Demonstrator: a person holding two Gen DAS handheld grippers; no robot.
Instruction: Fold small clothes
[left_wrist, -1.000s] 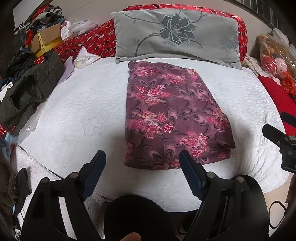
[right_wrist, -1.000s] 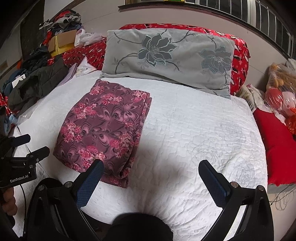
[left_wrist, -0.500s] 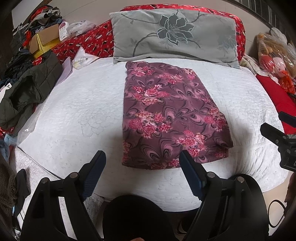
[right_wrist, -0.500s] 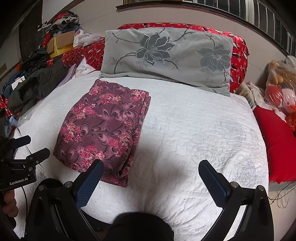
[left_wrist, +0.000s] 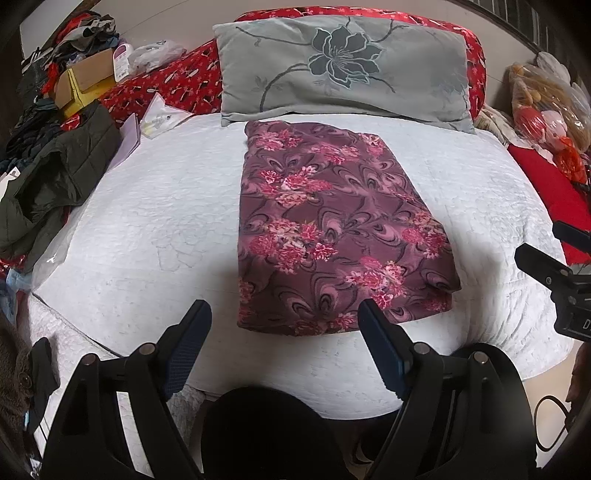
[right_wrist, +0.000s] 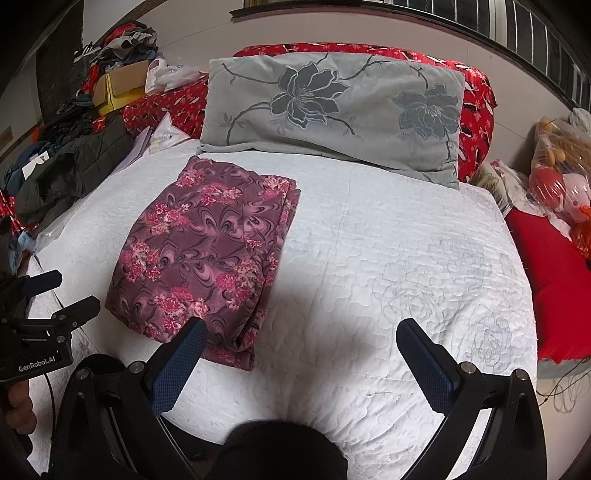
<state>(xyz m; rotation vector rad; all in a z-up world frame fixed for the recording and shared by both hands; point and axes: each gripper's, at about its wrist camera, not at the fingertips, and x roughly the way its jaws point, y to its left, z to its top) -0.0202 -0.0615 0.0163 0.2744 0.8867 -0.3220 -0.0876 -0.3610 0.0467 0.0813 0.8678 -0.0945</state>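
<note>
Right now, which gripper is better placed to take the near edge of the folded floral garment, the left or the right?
Probably the left. The left gripper is open with the floral garment near edge between its fingers. The right gripper is open too, but faces mostly bare white bedspread; only its left finger overlaps the garment's corner.

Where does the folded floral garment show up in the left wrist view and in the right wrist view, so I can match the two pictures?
Left wrist: the folded floral garment lies centre frame on the white quilt, running from the pillow towards the open left gripper.
Right wrist: the garment lies left of centre, beyond the open right gripper.
Shared landmark: the grey flower-print pillow, just behind the garment's far edge.
</note>
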